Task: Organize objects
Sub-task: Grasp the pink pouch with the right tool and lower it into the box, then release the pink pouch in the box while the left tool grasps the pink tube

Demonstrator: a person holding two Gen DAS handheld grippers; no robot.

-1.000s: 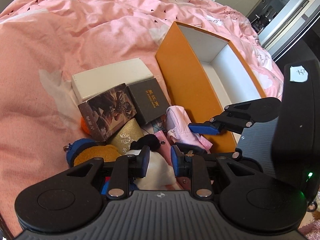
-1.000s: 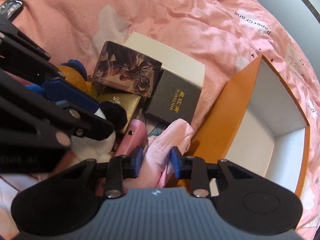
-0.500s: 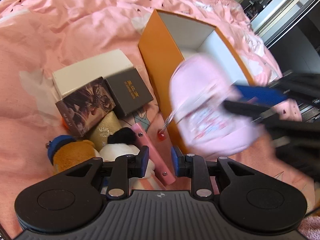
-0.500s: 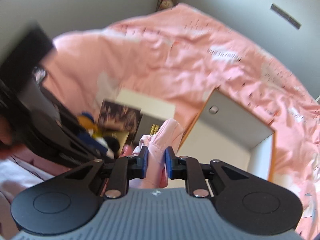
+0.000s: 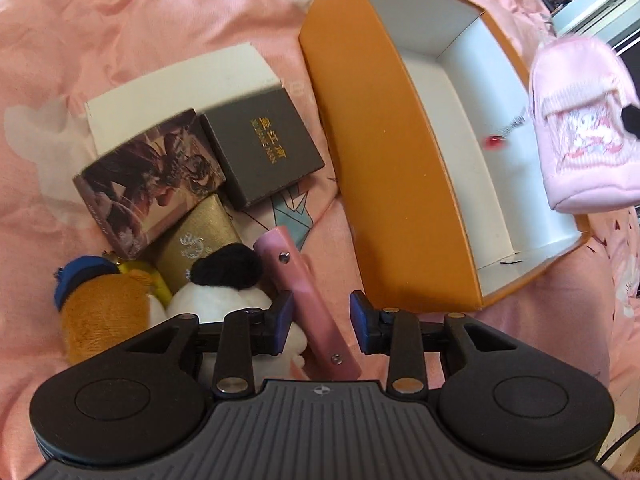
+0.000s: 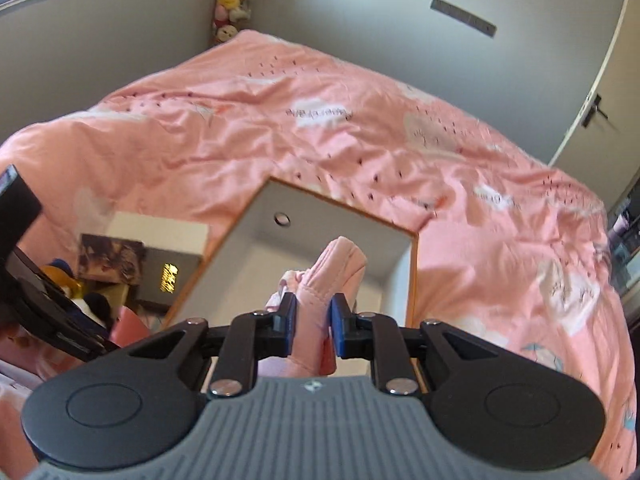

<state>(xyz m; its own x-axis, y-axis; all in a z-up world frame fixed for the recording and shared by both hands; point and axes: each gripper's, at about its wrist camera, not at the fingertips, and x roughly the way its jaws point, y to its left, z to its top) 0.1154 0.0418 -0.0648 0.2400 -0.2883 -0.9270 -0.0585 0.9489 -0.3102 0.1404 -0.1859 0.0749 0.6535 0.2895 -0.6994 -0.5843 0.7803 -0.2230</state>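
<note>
An open orange box (image 5: 384,152) with a white inside lies on the pink bed; it also shows in the right wrist view (image 6: 256,248). My right gripper (image 6: 313,330) is shut on a small pink backpack (image 6: 328,280) and holds it in the air above the box; the backpack hangs at the right edge of the left wrist view (image 5: 584,120). My left gripper (image 5: 322,322) is open, its jaws either side of a pink case (image 5: 308,300) lying on the bed beside the box.
Left of the orange box lie a white box (image 5: 180,92), a dark box with gold lettering (image 5: 264,148), a picture-printed box (image 5: 148,180), a gold box (image 5: 200,240), a white-and-black plush (image 5: 224,284) and an orange plush (image 5: 100,308). Pink duvet (image 6: 360,132) all around.
My right gripper closed on the pink backpack, lifted it off the pile and carried it up over the orange box. My left gripper moved closer to the pink case.
</note>
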